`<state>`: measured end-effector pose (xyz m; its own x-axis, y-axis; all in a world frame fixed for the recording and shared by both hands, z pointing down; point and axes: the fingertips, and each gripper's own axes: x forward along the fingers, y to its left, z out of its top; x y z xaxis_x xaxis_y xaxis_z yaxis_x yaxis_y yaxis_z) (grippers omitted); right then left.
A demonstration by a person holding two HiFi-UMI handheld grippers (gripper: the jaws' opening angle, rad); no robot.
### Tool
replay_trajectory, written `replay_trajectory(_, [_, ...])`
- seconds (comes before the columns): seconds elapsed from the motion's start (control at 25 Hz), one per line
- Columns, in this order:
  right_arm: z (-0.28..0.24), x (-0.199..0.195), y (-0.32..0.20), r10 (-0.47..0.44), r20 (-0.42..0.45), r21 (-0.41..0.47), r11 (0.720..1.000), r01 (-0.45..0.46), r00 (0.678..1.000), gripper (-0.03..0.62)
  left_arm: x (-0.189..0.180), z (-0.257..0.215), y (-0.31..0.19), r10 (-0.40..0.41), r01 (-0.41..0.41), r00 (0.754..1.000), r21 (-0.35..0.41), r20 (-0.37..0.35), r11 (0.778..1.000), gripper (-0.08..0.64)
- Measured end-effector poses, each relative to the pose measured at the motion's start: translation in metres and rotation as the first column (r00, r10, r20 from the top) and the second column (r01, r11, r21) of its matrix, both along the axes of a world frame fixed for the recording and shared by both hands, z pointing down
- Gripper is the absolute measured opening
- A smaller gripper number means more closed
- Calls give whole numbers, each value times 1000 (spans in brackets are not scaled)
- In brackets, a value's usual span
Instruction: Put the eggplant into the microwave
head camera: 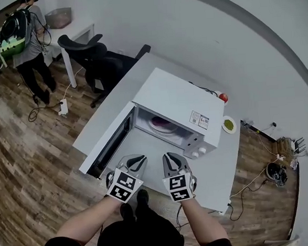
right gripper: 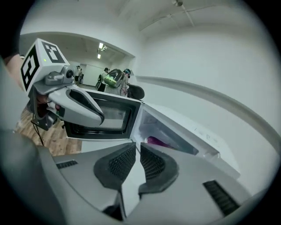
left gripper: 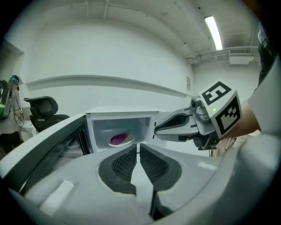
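Eggplant (left gripper: 120,138): rests on a white plate (left gripper: 131,140) inside the microwave (head camera: 178,99). Nearest, left gripper (left gripper: 137,146) and right gripper (right gripper: 138,146) side by side at the table (head camera: 135,84) edge, each with jaws narrowly apart, gripping nothing. Beyond, microwave door (head camera: 109,145) swung wide to the left. Farthest, open cavity with plate.

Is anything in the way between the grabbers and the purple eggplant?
Nothing visible is. The microwave door is swung wide open, and the eggplant lies on a plate inside. The left gripper and right gripper, both empty, look into the opening.
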<state>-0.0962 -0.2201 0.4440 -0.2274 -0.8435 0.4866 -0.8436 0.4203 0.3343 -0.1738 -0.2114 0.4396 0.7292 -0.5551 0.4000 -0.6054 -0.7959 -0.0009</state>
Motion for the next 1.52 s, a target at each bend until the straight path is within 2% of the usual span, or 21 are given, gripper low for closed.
replay_trajectory(0.24, [-37,-8,44,-12,122,13,1000,11,993,41,0,-44,39,51,-49,998,44,-43,998,23])
replay_trajectory(0.4, [-61,-5,63,-37,196,45,999,29,980,41,8,-62,57,47,-43,996,56,-78,998,17])
replay_trajectory(0.56, [-80,0,84,-83,258,71,995,66,963,41,20,-70,75,43,-38,996,61,-83,997,9])
replay_trajectory(0.8, [-101,20,119,-129,306,116,988,98,943,40,41,-92,97,18,-10,992,59,-124,998,9])
replay_trajectory(1.0, [-123,42,137,-158,382,167,981,100,911,35,60,-116,116,-1,13,987,76,-162,997,9])
replay_trajectory(1.2, [-145,56,157,-214,462,195,971,137,860,25,73,-138,134,-16,38,980,110,-197,993,9])
replay_trajectory(1.36, [-160,66,166,-215,507,214,969,120,835,18,76,-151,141,-8,35,972,113,-235,993,9])
replay_trajectory(1.52, [-171,70,170,-219,515,237,965,108,829,15,76,-161,139,-8,45,974,163,-225,986,9])
